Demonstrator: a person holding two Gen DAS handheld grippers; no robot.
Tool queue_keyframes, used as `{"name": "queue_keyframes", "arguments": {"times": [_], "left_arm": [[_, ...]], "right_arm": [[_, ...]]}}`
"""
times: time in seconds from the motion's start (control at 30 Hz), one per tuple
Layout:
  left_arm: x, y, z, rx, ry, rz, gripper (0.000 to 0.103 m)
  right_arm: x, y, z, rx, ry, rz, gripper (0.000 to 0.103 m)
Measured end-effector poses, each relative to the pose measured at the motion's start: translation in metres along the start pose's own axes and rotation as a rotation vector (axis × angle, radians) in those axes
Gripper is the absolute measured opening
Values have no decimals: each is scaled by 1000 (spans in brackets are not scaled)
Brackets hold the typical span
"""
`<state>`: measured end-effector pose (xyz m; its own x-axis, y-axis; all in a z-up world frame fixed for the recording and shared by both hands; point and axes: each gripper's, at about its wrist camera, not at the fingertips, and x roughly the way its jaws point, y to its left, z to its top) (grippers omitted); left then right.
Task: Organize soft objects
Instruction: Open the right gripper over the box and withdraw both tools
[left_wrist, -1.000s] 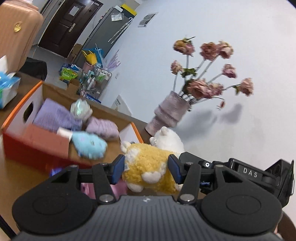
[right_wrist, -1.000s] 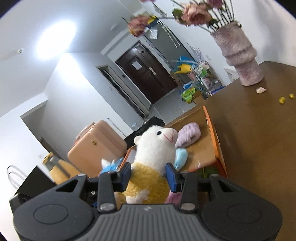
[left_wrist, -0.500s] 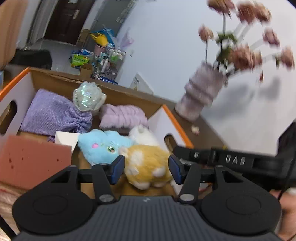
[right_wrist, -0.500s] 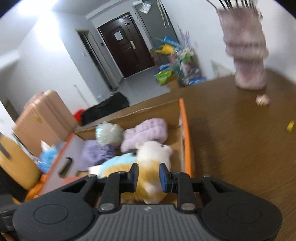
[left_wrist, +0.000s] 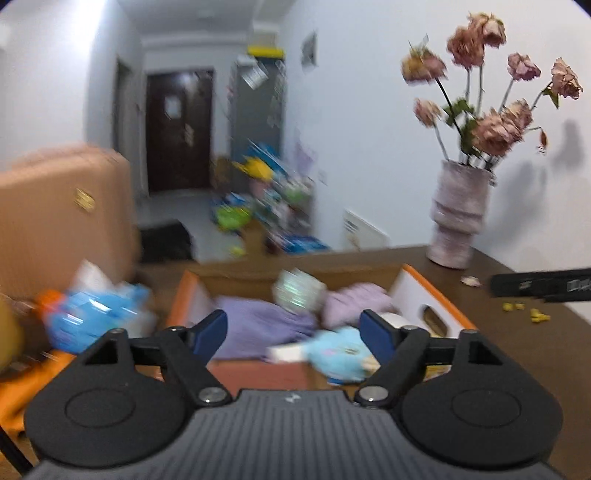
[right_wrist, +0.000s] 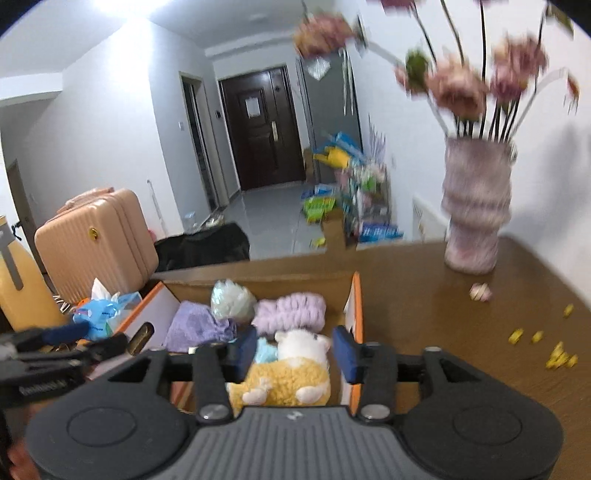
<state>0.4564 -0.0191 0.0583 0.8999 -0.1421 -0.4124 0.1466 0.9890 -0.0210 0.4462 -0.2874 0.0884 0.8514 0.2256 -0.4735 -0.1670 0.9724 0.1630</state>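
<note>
Seen from two wrist cameras above a brown table (right_wrist: 461, 332). Left gripper (left_wrist: 293, 330): jaws spread wide and opening, nothing between the blue pads, only the box visible beyond them. Right gripper (right_wrist: 293, 349): jaws part-way apart and opening, pads clear of the toy on both sides, nothing gripped.

Directly beyond the right gripper, a yellow-and-white plush sheep (right_wrist: 286, 373), lying on its side inside the orange-edged cardboard box (right_wrist: 356, 295), close against the box's right wall. Just behind the sheep, a sliver of a light blue plush (right_wrist: 264, 350). Further back in the box: a lilac fluffy headband (right_wrist: 291, 312), a purple knitted cloth (right_wrist: 195, 326) and a pale, shimmery puff (right_wrist: 231, 299) between them.

Left of the box, a blue tissue pack (right_wrist: 105, 308), blurred. Behind that, a peach suitcase (right_wrist: 96, 236). At the table's far right, a mauve ribbed vase (right_wrist: 476, 210) with dried pink roses (left_wrist: 495, 125), well apart from the box. Scattered yellow crumbs (right_wrist: 550, 349) on the tabletop to the right.
</note>
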Motion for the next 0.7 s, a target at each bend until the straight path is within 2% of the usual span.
{"name": "queue_keyframes", "arguments": {"times": [0.07, 0.13, 0.17, 0.23, 0.33, 0.7], "left_arm": [[-20, 7, 1, 10, -34, 47, 88], [-41, 11, -1, 11, -84, 95, 95], [-54, 13, -3, 12, -121, 120, 98], [-76, 15, -5, 16, -177, 138, 100], [-98, 16, -6, 10, -206, 143, 100], [-154, 18, -21, -36, -251, 143, 101]], "right_arm": [[-20, 10, 0, -48, -56, -30, 74], [-40, 20, -5, -105, -137, -57, 89], [-51, 26, -11, -137, -188, -70, 92], [-68, 36, -23, -195, -257, -98, 93], [-86, 49, -34, -250, -298, -123, 94], [-131, 72, -55, -234, -376, -77, 95]]}}
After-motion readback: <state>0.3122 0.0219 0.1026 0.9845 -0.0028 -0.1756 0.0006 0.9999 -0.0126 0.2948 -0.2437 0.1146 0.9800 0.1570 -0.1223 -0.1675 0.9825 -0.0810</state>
